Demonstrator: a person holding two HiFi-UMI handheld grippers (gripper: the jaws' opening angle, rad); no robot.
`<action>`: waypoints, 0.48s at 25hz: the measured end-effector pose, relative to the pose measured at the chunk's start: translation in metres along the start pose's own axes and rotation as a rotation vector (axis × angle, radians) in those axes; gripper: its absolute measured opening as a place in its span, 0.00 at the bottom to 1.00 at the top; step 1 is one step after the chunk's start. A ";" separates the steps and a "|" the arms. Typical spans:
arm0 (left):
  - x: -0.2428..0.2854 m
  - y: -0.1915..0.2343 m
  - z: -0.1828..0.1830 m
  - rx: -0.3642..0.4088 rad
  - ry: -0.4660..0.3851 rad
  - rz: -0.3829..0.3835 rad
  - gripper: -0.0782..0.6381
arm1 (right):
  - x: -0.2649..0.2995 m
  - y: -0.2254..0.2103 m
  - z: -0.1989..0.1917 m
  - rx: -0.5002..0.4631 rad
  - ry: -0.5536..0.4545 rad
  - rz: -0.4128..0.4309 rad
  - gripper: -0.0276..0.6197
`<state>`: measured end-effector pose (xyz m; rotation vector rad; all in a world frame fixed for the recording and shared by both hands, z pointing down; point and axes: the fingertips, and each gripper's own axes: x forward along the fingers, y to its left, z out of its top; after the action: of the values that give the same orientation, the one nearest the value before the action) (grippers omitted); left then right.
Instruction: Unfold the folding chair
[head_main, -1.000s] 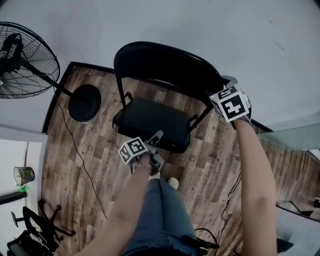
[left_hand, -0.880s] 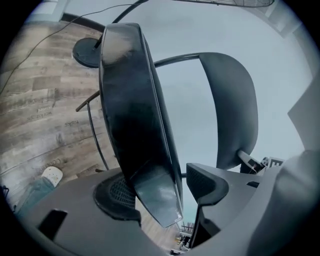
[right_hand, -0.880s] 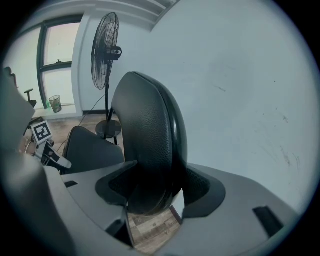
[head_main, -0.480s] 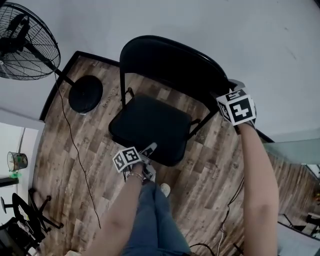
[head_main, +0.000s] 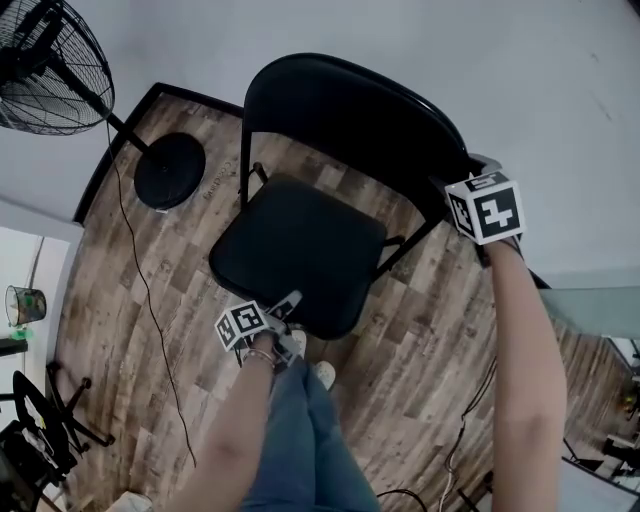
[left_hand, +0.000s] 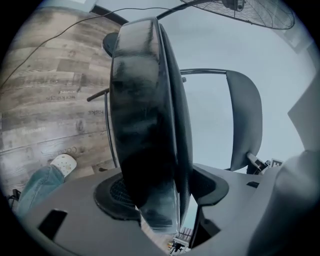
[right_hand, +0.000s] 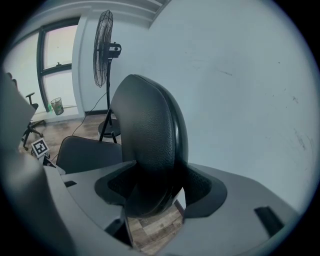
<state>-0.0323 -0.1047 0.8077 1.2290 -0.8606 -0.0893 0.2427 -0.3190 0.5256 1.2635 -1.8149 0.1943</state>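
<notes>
A black folding chair stands by the grey wall, its seat (head_main: 300, 245) swung down nearly flat and its backrest (head_main: 350, 110) upright. My left gripper (head_main: 290, 305) is shut on the seat's front edge; in the left gripper view that padded edge (left_hand: 145, 125) fills the gap between the jaws of the left gripper (left_hand: 160, 210). My right gripper (head_main: 462, 190) is shut on the backrest's right edge. In the right gripper view the backrest (right_hand: 150, 145) sits clamped in the right gripper (right_hand: 155, 195), with the seat (right_hand: 87, 152) below to the left.
A standing fan (head_main: 50, 60) with a round base (head_main: 168, 177) is left of the chair, and its cord (head_main: 140, 280) trails over the wood floor. The person's jeans (head_main: 300, 440) and white shoe (head_main: 322, 375) are just before the seat. An office chair base (head_main: 40, 430) lies lower left.
The left gripper has moved down and toward the person with the seat's front edge, so the seat has swung flatter. The right gripper has sunk slightly, still on the backrest.
</notes>
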 end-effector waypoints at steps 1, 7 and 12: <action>0.000 0.005 -0.001 0.003 0.003 -0.003 0.50 | 0.002 0.001 -0.001 0.001 -0.004 -0.001 0.47; 0.004 0.036 -0.007 0.003 0.043 -0.028 0.51 | 0.016 0.000 -0.012 0.016 -0.012 -0.003 0.48; 0.001 0.068 -0.012 -0.012 0.081 -0.022 0.53 | 0.024 0.011 -0.017 0.028 -0.001 0.000 0.49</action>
<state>-0.0499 -0.0707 0.8649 1.2226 -0.7754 -0.0617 0.2417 -0.3204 0.5565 1.2830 -1.8187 0.2197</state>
